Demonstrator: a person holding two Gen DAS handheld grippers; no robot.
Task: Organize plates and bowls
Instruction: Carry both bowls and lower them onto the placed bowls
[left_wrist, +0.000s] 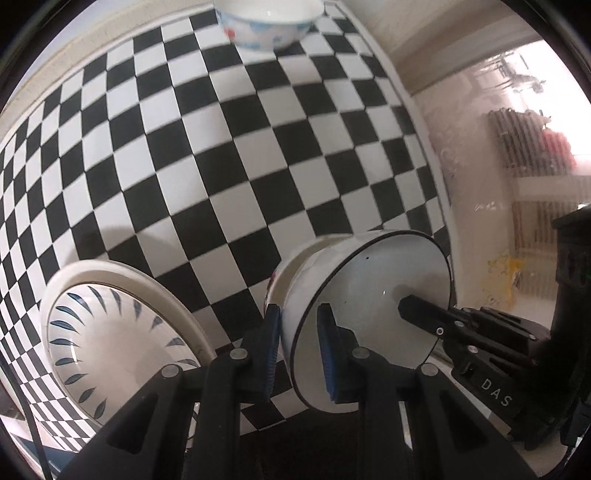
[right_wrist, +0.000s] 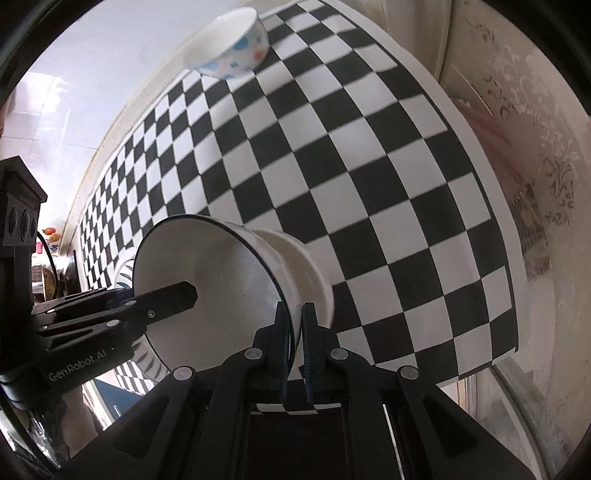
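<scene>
A white bowl with a thin black rim (left_wrist: 369, 295) is held between both grippers above the checkered table; it also shows in the right wrist view (right_wrist: 207, 273). My left gripper (left_wrist: 299, 347) is shut on its near rim. My right gripper (right_wrist: 295, 339) is shut on the opposite rim. It seems nested on a second white bowl (right_wrist: 314, 269). A white plate with blue leaf marks (left_wrist: 122, 347) lies on the table to the left. A white bowl with blue and red spots (left_wrist: 266, 22) stands at the far edge; it also shows in the right wrist view (right_wrist: 232, 48).
The black-and-white checkered tablecloth (left_wrist: 221, 147) covers the table. Its right edge (right_wrist: 480, 147) borders a pale patterned wall or curtain. A window with a radiator (left_wrist: 524, 140) is to the right in the left wrist view.
</scene>
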